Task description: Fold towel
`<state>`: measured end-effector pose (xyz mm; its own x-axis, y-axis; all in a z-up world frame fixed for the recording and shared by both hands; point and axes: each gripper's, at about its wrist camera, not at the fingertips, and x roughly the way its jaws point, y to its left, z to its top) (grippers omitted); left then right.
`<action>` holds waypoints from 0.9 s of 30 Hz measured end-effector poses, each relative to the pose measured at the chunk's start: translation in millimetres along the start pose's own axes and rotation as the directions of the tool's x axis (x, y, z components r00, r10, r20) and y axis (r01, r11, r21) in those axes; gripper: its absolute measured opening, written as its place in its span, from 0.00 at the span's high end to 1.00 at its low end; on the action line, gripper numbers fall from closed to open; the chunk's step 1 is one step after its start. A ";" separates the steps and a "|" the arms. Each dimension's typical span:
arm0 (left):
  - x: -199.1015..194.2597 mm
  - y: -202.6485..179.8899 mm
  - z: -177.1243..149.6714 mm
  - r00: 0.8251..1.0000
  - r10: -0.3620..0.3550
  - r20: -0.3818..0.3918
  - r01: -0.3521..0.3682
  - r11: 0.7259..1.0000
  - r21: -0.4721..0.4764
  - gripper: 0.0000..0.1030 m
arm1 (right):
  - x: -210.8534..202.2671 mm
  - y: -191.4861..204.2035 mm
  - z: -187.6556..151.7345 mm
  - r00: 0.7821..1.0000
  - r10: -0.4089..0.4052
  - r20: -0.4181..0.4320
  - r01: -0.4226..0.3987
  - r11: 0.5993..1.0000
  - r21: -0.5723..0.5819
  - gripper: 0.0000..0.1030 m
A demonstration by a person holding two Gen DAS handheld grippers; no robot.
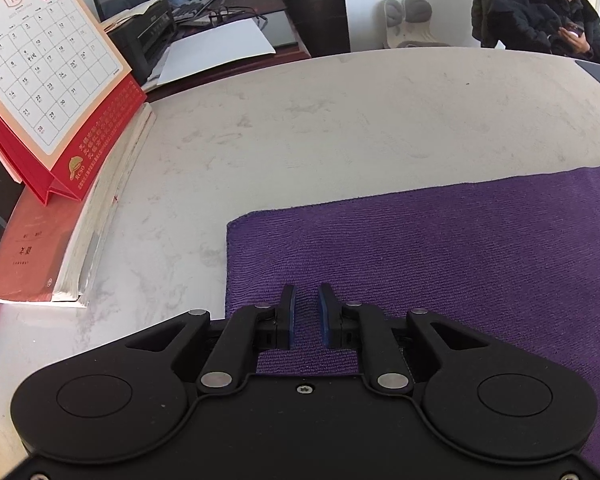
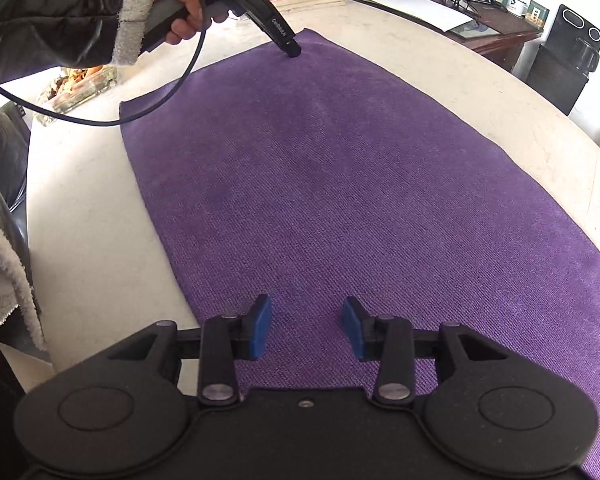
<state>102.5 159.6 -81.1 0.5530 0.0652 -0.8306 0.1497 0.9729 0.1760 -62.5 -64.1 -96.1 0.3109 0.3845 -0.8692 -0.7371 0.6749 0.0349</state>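
Left wrist view: the purple towel (image 1: 440, 264) lies flat on the counter (image 1: 300, 128), lower right; soft, light, best pinched at a corner. My left gripper (image 1: 306, 316) tilts down over its edge, fingers narrowly parted, pinching nothing. Right wrist view: right gripper (image 2: 307, 326) above the near end, fingers spread, empty.

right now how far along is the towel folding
Done: the purple ribbed towel lies spread flat on the pale stone table, no fold visible in either view. In hand: the left tongs sit low over one end with a narrow gap and no cloth pinched; the right tongs hang open over the other end. Left: gripping the edge and every fold.
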 end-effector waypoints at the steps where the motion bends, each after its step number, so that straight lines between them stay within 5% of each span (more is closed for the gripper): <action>1: -5.8 0.8 -0.3 1.000 0.004 0.002 -0.004 1.000 -0.004 0.88 | -1.2 -2.9 1.4 1.000 0.009 -0.005 -0.009 1.000 0.007 0.65; 7: -75.1 0.1 -32.0 0.994 -0.099 0.047 0.104 0.989 -0.103 0.87 | -34.6 -61.8 7.5 0.991 -0.095 0.099 0.078 0.983 0.165 0.63; 11: -89.7 -23.6 -68.6 0.984 -0.175 -0.036 0.170 0.980 -0.103 0.87 | -29.5 -112.4 12.8 0.979 -0.183 0.087 0.158 0.958 0.239 0.63; 15: -82.8 -37.7 -96.4 0.978 -0.168 -0.125 0.156 0.982 -0.104 0.87 | -6.4 -143.6 26.7 0.977 -0.200 0.068 0.179 0.955 0.237 0.64; 27: -79.5 -29.0 -108.9 0.980 -0.133 -0.145 0.102 0.974 -0.201 0.85 | 28.5 -172.5 34.5 0.985 -0.166 0.052 0.150 0.961 0.231 0.56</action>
<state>-35.1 150.4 -77.7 0.4035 -0.0334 -0.9144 0.0378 0.9991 -0.0198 94.2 -147.8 -109.9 0.4598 0.2992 -0.8361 -0.5233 0.8520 0.0171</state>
